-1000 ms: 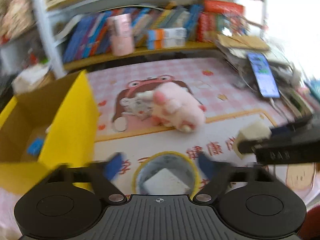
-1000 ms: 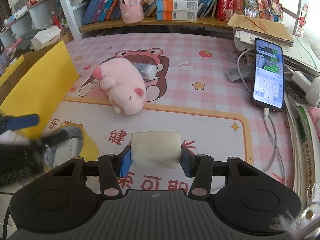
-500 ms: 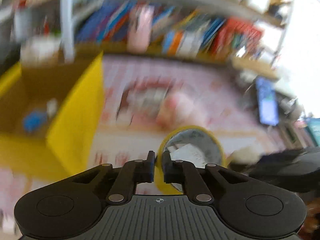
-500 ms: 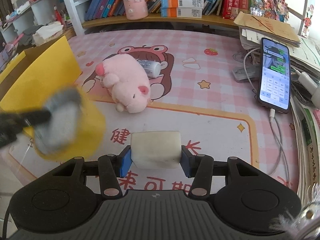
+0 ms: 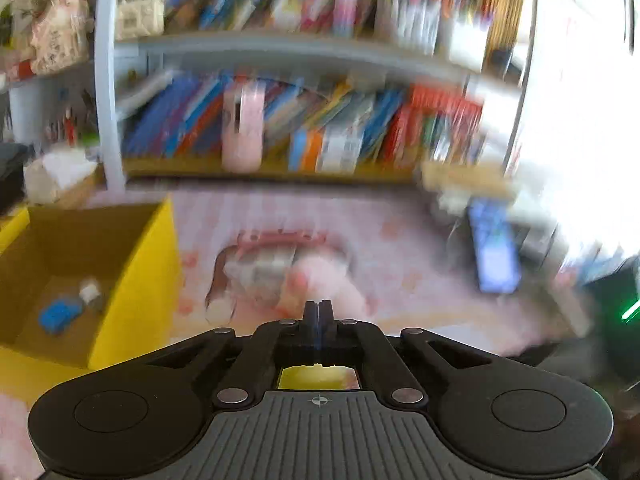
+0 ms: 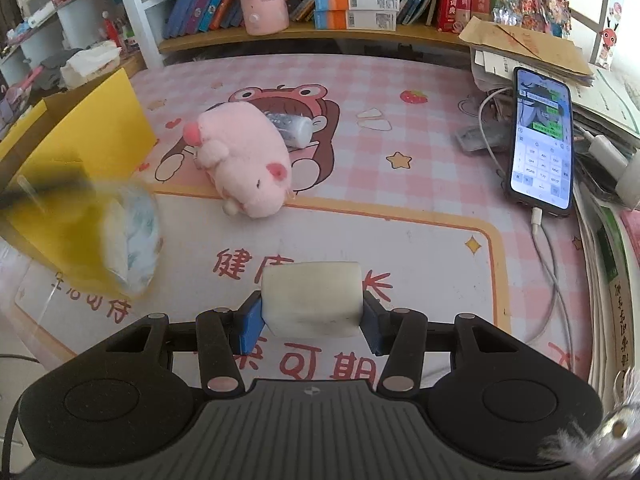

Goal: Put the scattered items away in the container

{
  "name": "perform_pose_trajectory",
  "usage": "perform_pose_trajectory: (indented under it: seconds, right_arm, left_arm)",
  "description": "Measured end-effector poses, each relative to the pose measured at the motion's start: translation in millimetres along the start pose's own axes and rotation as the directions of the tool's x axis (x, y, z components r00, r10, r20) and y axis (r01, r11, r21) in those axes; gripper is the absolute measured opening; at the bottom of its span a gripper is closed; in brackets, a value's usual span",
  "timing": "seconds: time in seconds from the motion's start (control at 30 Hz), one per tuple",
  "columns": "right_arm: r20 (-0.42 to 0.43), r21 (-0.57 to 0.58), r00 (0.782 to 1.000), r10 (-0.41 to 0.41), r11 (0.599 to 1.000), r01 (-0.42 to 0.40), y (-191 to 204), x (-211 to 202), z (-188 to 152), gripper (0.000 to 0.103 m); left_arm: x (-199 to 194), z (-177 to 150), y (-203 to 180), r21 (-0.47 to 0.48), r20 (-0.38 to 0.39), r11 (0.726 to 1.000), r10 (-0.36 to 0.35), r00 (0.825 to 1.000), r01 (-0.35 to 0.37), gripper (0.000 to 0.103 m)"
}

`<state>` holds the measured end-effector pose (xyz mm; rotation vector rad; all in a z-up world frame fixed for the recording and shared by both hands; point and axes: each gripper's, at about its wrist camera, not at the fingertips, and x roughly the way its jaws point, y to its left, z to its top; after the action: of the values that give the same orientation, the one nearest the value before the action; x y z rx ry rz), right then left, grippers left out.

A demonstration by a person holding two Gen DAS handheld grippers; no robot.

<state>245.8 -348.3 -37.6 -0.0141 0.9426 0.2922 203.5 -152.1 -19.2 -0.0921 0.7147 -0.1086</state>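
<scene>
My left gripper [image 5: 317,309] is pinched on the yellow tape roll's [image 6: 86,236] rim, lifted beside the yellow box [image 5: 136,264]; I'd swing it over the opening before letting go. My right gripper [image 6: 311,314] clamps the white foam block [image 6: 311,298]. Pink pig plush [image 6: 244,164] and small bottle [image 6: 294,128] lie on the mat, clear of the path; phone [image 6: 540,140] is far right.

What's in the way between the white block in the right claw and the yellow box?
The yellow tape roll, blurred and held up by the left claw, hangs in front of the yellow box, across the direct line from the white block in the right claw. Nothing else visible blocks it.
</scene>
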Motion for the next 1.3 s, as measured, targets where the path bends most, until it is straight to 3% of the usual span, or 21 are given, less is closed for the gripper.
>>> perform_pose_trajectory:
  seconds: [0.07,0.1,0.17,0.27,0.3,0.37,0.4,0.43,0.7,0.93,1.0,1.07,1.13,1.3]
  right_arm:
    - [0.015,-0.009,1.000,-0.001,1.000,0.001,1,-3,0,0.047]
    - [0.017,-0.009,1.000,-0.001,1.000,0.001,1,-4,0,0.047]
    - [0.017,-0.005,1.000,0.001,1.000,-0.001,0,-4,0,0.047]
    - [0.019,-0.004,1.000,0.008,1.000,-0.008,0,-3,2,0.047]
    - [0.021,-0.003,1.000,0.011,1.000,-0.011,0,-3,2,0.047]
    - [0.020,-0.005,1.000,0.018,1.000,-0.018,2,-2,2,0.047]
    - [0.019,-0.007,1.000,0.021,1.000,-0.021,3,-2,2,0.047]
    - [0.016,-0.009,1.000,0.025,1.000,-0.025,4,-1,2,0.047]
    - [-0.012,-0.027,0.998,0.059,0.998,-0.060,14,8,3,0.047]
    - [-0.021,-0.052,0.997,0.074,0.996,-0.075,21,11,5,0.047]
    - [-0.013,-0.053,0.998,0.067,0.996,-0.068,19,10,5,0.047]
    - [-0.009,-0.040,0.998,0.058,0.997,-0.059,15,9,6,0.047]
    - [-0.015,-0.026,0.999,0.050,0.998,-0.051,11,10,5,0.047]
    - [-0.015,-0.021,0.999,0.051,0.998,-0.052,8,9,4,0.047]
  left_arm:
    - [0,3,4,-0.008,-0.014,1.000,0.011,1.000,-0.011,0.000]
    - [-5,4,3,-0.013,0.018,1.000,-0.002,1.000,0.002,0.000]
    - [-17,3,-5,0.061,0.076,0.997,-0.043,0.996,0.038,0.005]
    - [-18,1,-19,0.146,0.073,0.989,-0.013,0.997,0.003,0.009]
    - [-17,0,-20,0.152,0.062,0.988,0.004,0.998,-0.014,0.015]
    - [-17,-2,-15,0.141,0.056,0.988,0.062,0.997,-0.069,0.038]
    - [-19,1,-14,0.129,0.054,0.987,0.087,0.995,-0.093,0.057]
    - [-21,1,-10,0.115,0.049,0.987,0.110,0.993,-0.115,0.065]
    - [-28,-15,16,0.054,-0.061,0.985,0.168,0.984,-0.164,0.065]
    - [-15,-16,-6,0.141,-0.091,0.989,0.046,0.995,-0.033,0.072]
    - [-19,-15,-17,0.199,-0.068,0.978,0.077,0.995,-0.062,0.070]
    - [-23,-12,-23,0.221,-0.041,0.974,0.062,0.997,-0.052,0.070]
    - [-19,-11,-26,0.230,-0.057,0.973,0.040,0.998,-0.026,0.070]
    - [-13,-13,-29,0.259,-0.068,0.963,0.093,0.993,-0.072,0.071]
